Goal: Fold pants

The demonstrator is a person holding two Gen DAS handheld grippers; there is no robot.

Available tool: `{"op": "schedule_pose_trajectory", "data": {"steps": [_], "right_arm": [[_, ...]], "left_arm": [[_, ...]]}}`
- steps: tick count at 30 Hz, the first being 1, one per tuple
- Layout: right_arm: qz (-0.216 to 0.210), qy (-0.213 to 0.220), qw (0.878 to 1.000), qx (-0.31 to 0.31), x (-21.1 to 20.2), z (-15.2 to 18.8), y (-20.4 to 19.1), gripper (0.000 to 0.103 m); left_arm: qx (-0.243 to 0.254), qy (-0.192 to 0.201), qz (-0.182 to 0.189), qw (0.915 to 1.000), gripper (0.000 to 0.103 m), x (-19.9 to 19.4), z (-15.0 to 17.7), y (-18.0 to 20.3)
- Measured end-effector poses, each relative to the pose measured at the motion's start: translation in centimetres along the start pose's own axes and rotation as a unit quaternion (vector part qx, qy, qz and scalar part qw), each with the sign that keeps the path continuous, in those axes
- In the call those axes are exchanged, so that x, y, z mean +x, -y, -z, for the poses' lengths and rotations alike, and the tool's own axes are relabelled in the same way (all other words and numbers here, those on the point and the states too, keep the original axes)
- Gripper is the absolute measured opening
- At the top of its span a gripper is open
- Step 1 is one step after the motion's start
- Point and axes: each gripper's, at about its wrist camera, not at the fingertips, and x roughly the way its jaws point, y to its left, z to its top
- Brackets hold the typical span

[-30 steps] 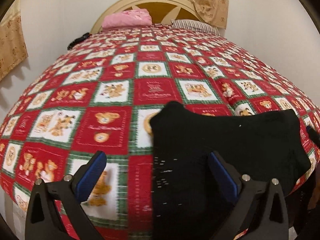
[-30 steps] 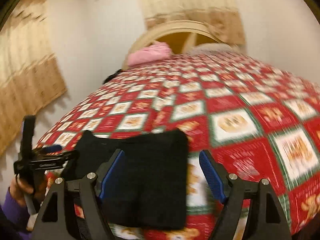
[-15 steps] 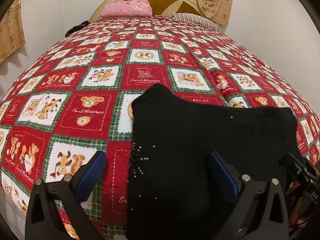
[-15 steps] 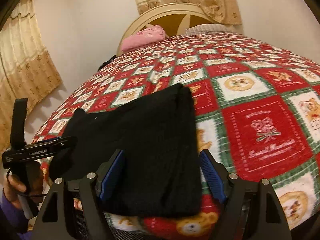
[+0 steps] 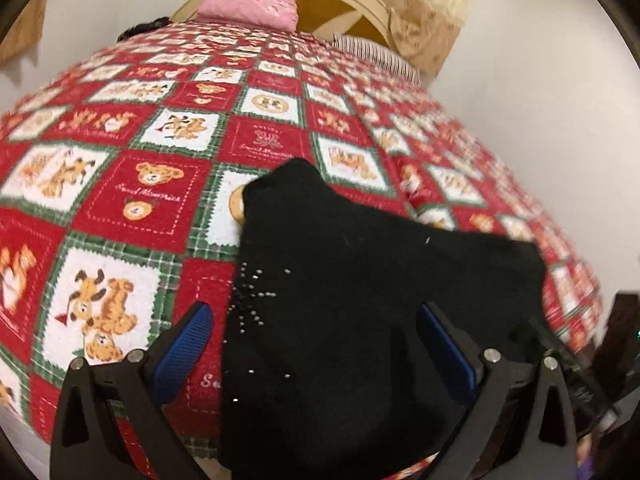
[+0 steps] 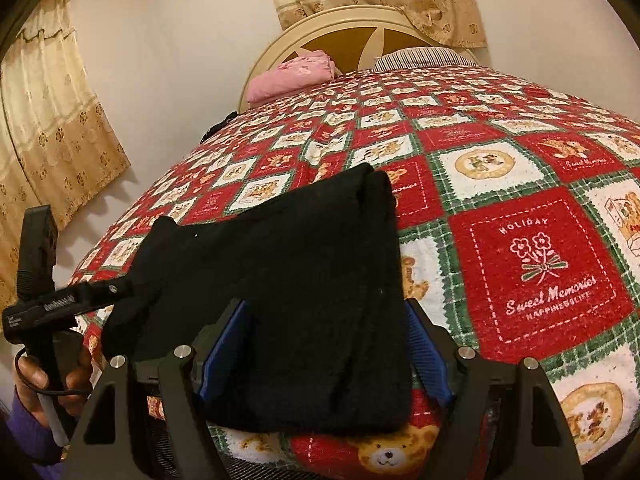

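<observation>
The black pants (image 5: 360, 300) lie folded flat on the red patchwork bedspread (image 5: 160, 184), near the bed's front edge; small silver studs dot their left side. My left gripper (image 5: 316, 340) is open, hovering over the pants' left half, holding nothing. In the right wrist view the pants (image 6: 288, 272) show stacked folded layers. My right gripper (image 6: 324, 344) is open with its blue pads either side of the pants' right end, not closed on it. The left gripper (image 6: 60, 304) shows at the pants' far left.
A pink folded cloth (image 6: 292, 74) and a striped pillow (image 6: 420, 58) lie by the cream headboard (image 6: 360, 28). Curtains (image 6: 48, 128) hang on the walls. The bedspread (image 6: 540, 184) stretches far to the right.
Both grippers have drifted slightly over the pants; the left view tilted and the right one moved closer to the pants' right end. The pants have not moved.
</observation>
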Motion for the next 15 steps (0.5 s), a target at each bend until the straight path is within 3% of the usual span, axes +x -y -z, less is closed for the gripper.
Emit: {"op": "schedule_pose_trajectory", "data": {"steps": [3, 10, 15], "right_arm": [[-0.003, -0.001, 1.0, 0.0, 0.0, -0.1, 0.1, 0.078], [0.002, 0.001, 1.0, -0.017, 0.0, 0.1, -0.2, 0.078], [-0.032, 0.0, 0.999, 0.014, -0.5, -0.2, 1.0, 0.078]], "left_arm": [[-0.024, -0.006, 0.002, 0.9997, 0.103, 0.4, -0.2, -0.8], [0.05, 0.001, -0.062, 0.9969, 0.103, 1.6, 0.6, 1.2], [0.041, 0.017, -0.075, 0.9962, 0.103, 1.6, 1.2, 1.4]]}}
